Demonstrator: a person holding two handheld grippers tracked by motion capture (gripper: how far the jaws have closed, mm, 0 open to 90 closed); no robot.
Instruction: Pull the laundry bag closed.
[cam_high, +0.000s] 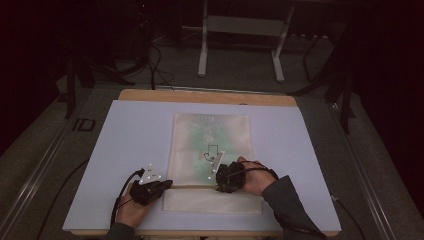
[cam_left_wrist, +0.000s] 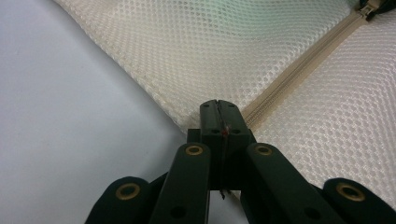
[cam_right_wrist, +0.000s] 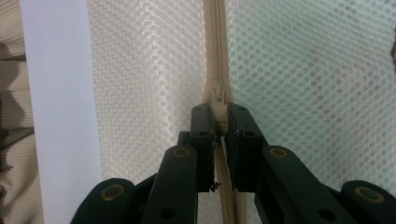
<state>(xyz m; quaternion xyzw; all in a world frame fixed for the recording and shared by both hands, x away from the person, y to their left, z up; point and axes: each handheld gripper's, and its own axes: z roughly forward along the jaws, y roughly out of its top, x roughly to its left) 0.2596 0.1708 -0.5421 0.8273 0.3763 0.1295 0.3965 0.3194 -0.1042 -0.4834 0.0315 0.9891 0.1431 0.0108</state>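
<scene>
Mesh bag (cam_high: 210, 150) lies flat on table (cam_high: 125, 150), w/ zipper (cam_left_wrist: 299, 70) near the front edge. Right gripper (cam_right_wrist: 219, 122) is clamped on the zipper pull (cam_right_wrist: 218, 116). Left gripper (cam_left_wrist: 218, 112), jaws closed, pinches the bag's edge at the zipper end.

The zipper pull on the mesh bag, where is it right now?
The zipper pull sits pinched between the right tongs, near the mesh bag's lower right part in the high view.

What lies inside the mesh bag (cam_high: 210, 145) shows merely as a blurred green shape with unreadable markings.
</scene>
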